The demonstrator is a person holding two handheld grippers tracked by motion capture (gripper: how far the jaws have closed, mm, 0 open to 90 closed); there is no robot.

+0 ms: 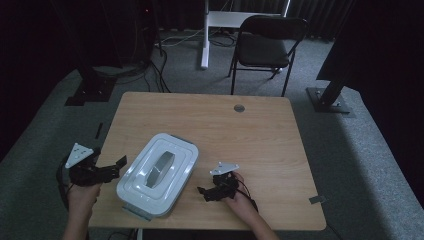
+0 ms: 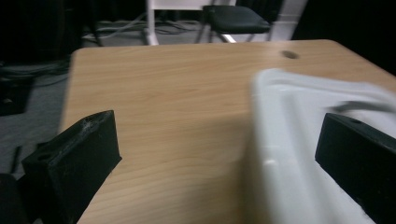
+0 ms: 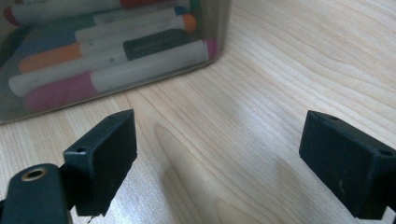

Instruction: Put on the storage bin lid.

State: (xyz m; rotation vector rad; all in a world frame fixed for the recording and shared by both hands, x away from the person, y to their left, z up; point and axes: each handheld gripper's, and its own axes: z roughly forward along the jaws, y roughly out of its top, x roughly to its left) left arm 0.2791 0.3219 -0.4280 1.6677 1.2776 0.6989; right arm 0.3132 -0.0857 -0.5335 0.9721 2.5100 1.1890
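A white lidded box [image 1: 157, 172] with a grey handle [image 1: 159, 169] lies on the wooden table [image 1: 250, 140], near its front left. My left gripper [image 1: 119, 167] is at the table's left edge, just left of the box, jaws open and empty. In the left gripper view the gripper [image 2: 217, 154] spans bare wood, and the box lid [image 2: 289, 154] lies blurred beside the right jaw. My right gripper [image 1: 202, 194] stands open to the right of the box. In the right gripper view the gripper [image 3: 219, 154] faces the box's clear wall [image 3: 140, 79], with several coloured markers [image 3: 107, 46] inside.
A round cable hole [image 1: 239, 108] sits near the table's far edge. Behind the table stand a black folding chair [image 1: 265, 47] and a white desk leg [image 1: 204, 35]. Dark stand bases rest on the carpet at left [image 1: 90, 90] and right [image 1: 330, 97].
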